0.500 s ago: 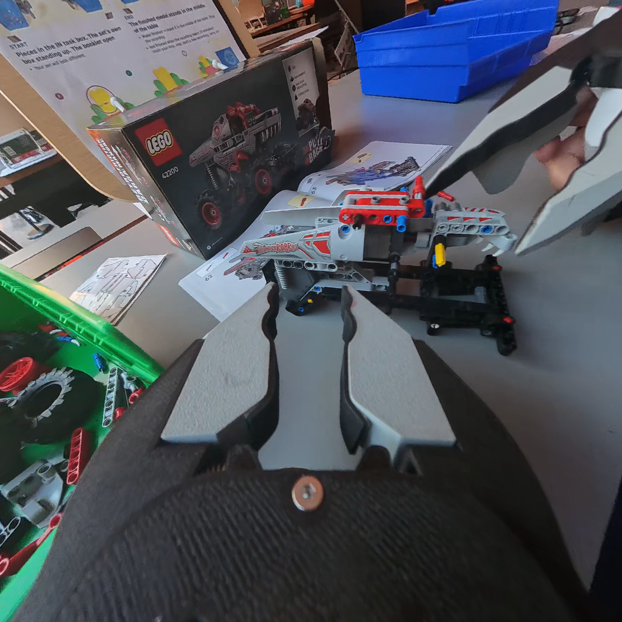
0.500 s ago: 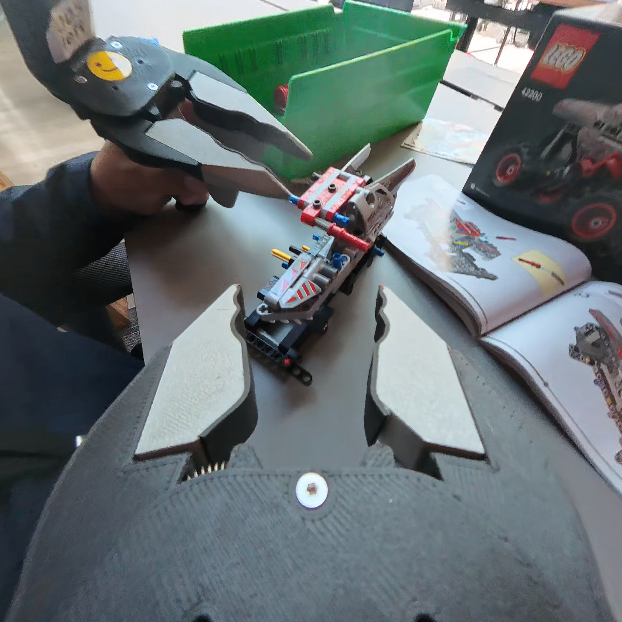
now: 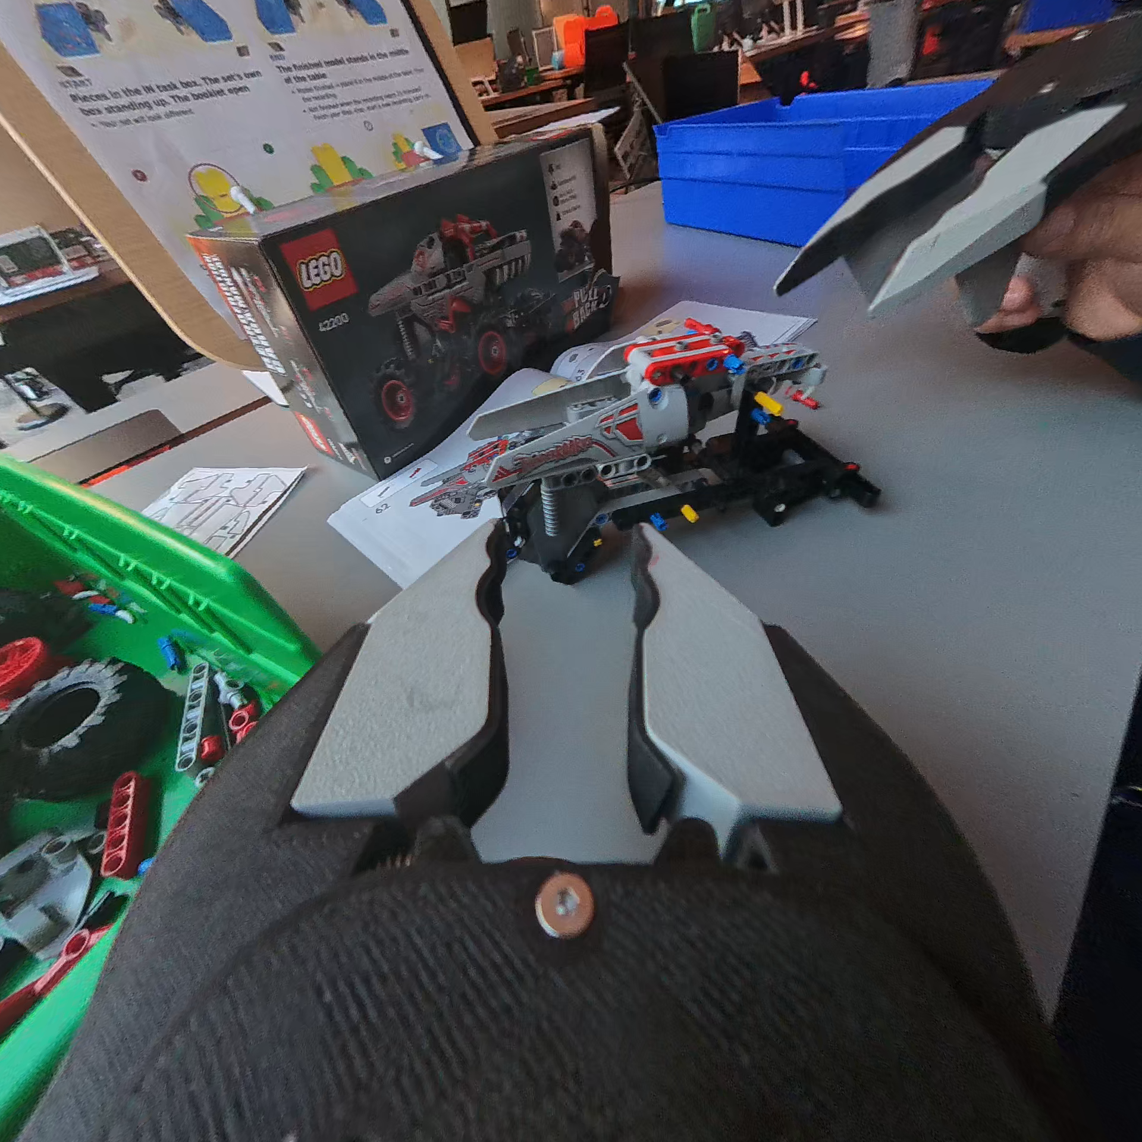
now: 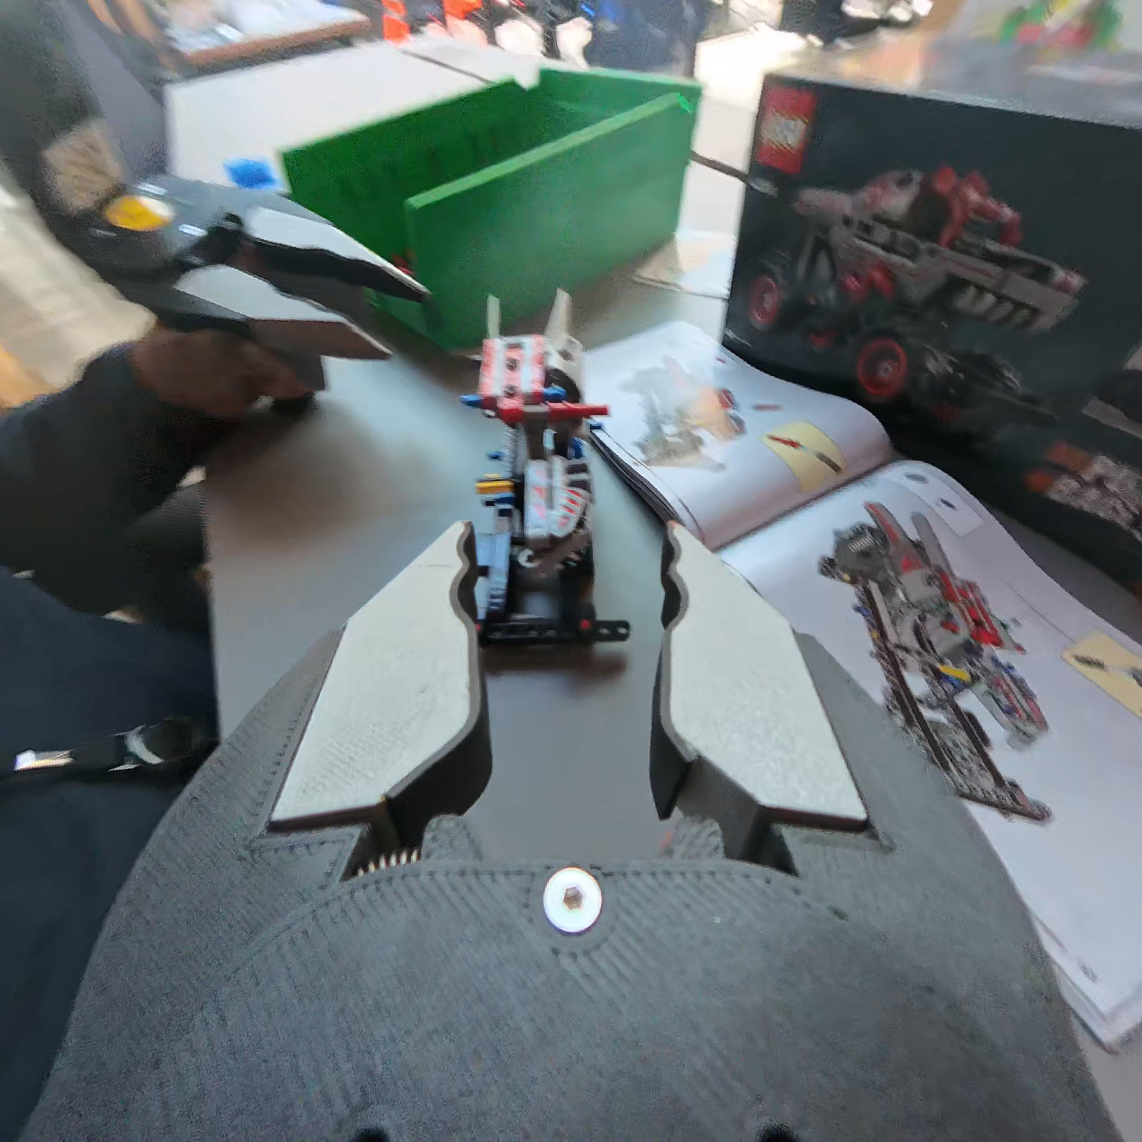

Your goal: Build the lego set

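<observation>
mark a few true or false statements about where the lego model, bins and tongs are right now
1. The half-built truck model stands on the grey table. True.
2. The left tongs grip the model. False: they are open and empty, just short of it.
3. The loose tyre lies in the green bin. True.
4. The instruction booklet is closed. False: it lies open.
5. The right tongs are shut. False: open.

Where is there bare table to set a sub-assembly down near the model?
Bare grey table lies on the near side of the half-built truck, running from it toward the person, and between the truck and the blue bin. Crowded: the open booklet and set box behind the truck, and the green bin beside the left gripper.
</observation>
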Available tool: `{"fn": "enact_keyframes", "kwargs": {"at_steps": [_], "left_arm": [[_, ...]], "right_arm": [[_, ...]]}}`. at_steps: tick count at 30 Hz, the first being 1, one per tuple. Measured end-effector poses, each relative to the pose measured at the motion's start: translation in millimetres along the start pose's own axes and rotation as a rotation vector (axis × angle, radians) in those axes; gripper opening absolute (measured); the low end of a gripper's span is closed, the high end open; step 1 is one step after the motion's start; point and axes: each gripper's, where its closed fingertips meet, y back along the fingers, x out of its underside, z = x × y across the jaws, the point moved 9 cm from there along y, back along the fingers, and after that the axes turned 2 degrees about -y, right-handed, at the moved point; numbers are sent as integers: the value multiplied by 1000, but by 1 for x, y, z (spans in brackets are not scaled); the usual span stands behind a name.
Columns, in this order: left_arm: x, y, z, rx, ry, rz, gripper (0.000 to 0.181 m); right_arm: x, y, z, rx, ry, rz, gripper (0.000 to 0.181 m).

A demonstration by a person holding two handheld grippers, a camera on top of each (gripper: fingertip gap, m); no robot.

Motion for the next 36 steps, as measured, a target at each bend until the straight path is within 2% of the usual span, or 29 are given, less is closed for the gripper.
{"fn": "enact_keyframes", "kwargs": {"at_steps": [1, 3, 8, 14, 17, 19, 23, 25, 27, 30, 33, 36], "left_arm": [[-1, 0, -1, 30, 0, -8, 40], [-3, -4, 2, 68, -30, -14, 43], [-20, -22, 20, 135, -92, 32, 49], [-26, -50, 42, 293, -21, 109, 49], [-27, -56, 40, 357, -7, 111, 42], [-28, -55, 37, 364, -26, 100, 31], [-27, -55, 33, 369, -40, 94, 25], [-25, -56, 31, 382, -40, 104, 22], [-24, -57, 29, 395, -38, 115, 21], [-24, -58, 29, 364, -61, 116, 27], [-29, -56, 28, 357, -85, 93, 28], [-24, -60, 27, 375, -82, 144, 30]], "right_arm": [[-3, 3, 3, -63, 10, -25, 57], [-9, 2, 7, -147, 35, -31, 64], [-23, -26, 9, -177, 121, 35, 63], [-28, -56, 6, -178, 155, 125, 62], [-28, -57, 6, -136, 197, 135, 53], [-27, -57, 7, -125, 212, 137, 50], [-27, -56, 10, -105, 257, 142, 36], [-27, -58, 11, -97, 268, 144, 36], [-26, -59, 11, -83, 258, 154, 45], [-26, -58, 12, -73, 244, 142, 50], [-29, -58, 15, -85, 223, 126, 46], [-30, -60, 18, -97, 202, 127, 47]]}}
